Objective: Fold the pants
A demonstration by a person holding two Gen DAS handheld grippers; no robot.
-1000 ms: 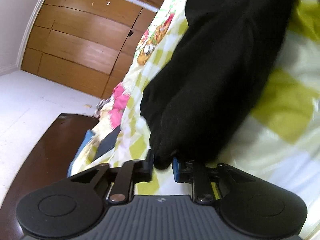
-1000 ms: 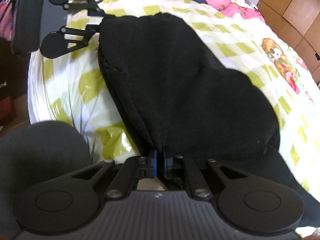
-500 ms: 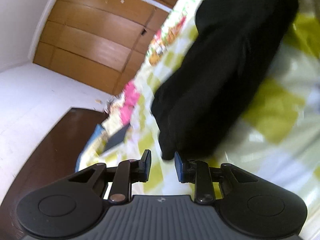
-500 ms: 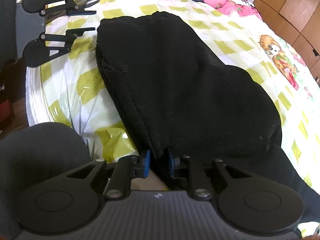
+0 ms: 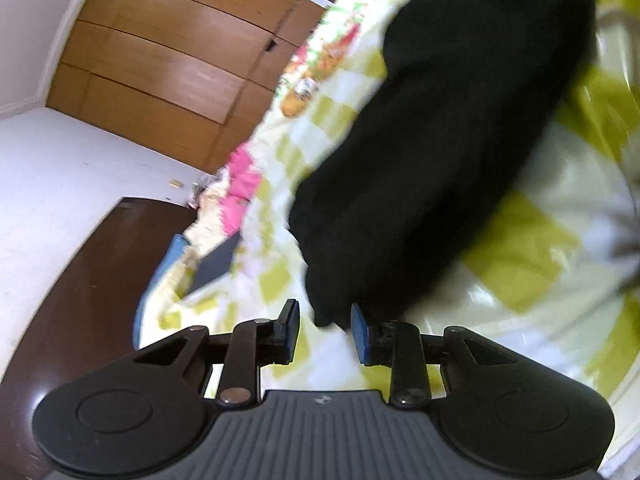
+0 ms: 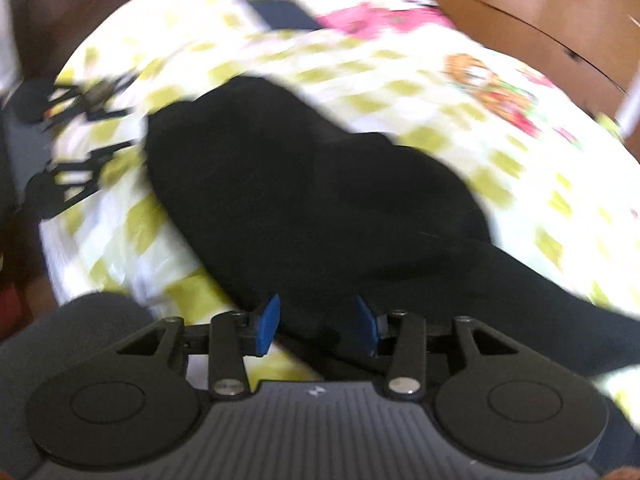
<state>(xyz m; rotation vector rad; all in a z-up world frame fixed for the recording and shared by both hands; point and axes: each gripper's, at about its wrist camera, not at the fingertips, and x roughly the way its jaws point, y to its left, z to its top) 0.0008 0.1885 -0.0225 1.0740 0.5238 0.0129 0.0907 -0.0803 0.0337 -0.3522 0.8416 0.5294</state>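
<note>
Black pants (image 6: 300, 200) lie folded on a yellow-checked bedspread (image 6: 440, 80). My right gripper (image 6: 318, 306) is at their near edge, jaws opening, the blue pads apart with black cloth lying loose between them. In the left wrist view the pants (image 5: 440, 140) stretch away up and right. My left gripper (image 5: 324, 312) is open, and the pants' near corner reaches just between its pads without being pinched. The left gripper (image 6: 130, 128) also shows at the far left corner of the pants in the right wrist view. Both views are motion-blurred.
A wooden wardrobe (image 5: 160, 60) stands beyond the bed, with a white floor (image 5: 60, 180) and a dark wooden bed frame (image 5: 80, 280) at the left. A dark blue flat item (image 6: 280, 12) lies at the far end of the bedspread. A dark grey rounded shape (image 6: 100, 320) sits at lower left.
Both grippers were shut on the pants' edge and have opened and let it go. The right one has swung and rolled so the view shifted. The left one has drawn back a little.
</note>
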